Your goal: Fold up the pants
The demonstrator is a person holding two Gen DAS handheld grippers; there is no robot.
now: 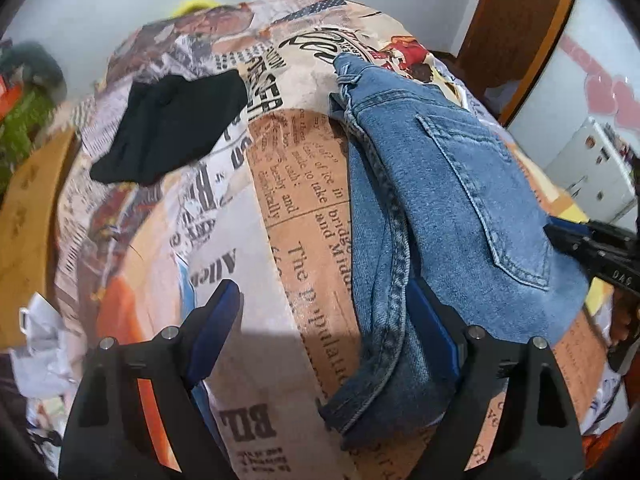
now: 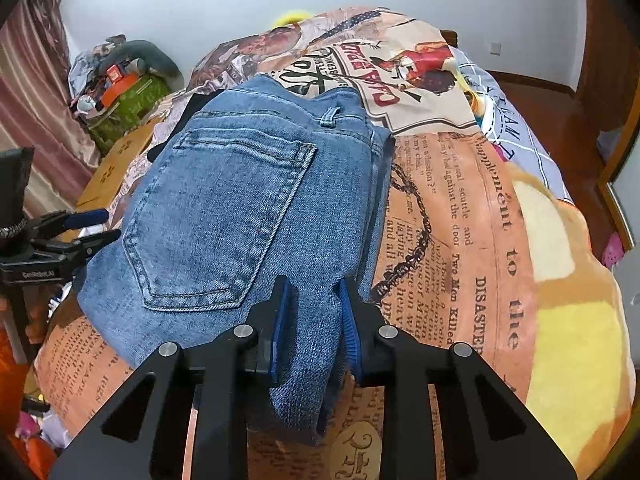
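Folded blue jeans (image 1: 448, 200) lie on the newspaper-print bedspread (image 1: 304, 216), back pocket up; they also show in the right wrist view (image 2: 224, 216). My left gripper (image 1: 324, 300) is open wide at the jeans' near left edge; its right finger (image 1: 436, 328) touches the denim seam, its left finger (image 1: 216, 316) is over bare bedspread. My right gripper (image 2: 314, 300) is shut on a bunched corner of the jeans at their near edge. The right gripper also shows at the right edge of the left view (image 1: 592, 248), and the left gripper at the left edge of the right view (image 2: 80, 228).
A black garment (image 1: 172, 124) lies on the bedspread left of the jeans. A wooden bed frame (image 1: 28, 216) runs along the left. Cluttered bags (image 2: 120, 92) stand by the wall and curtain. A yellow blanket (image 2: 572, 312) lies at the right.
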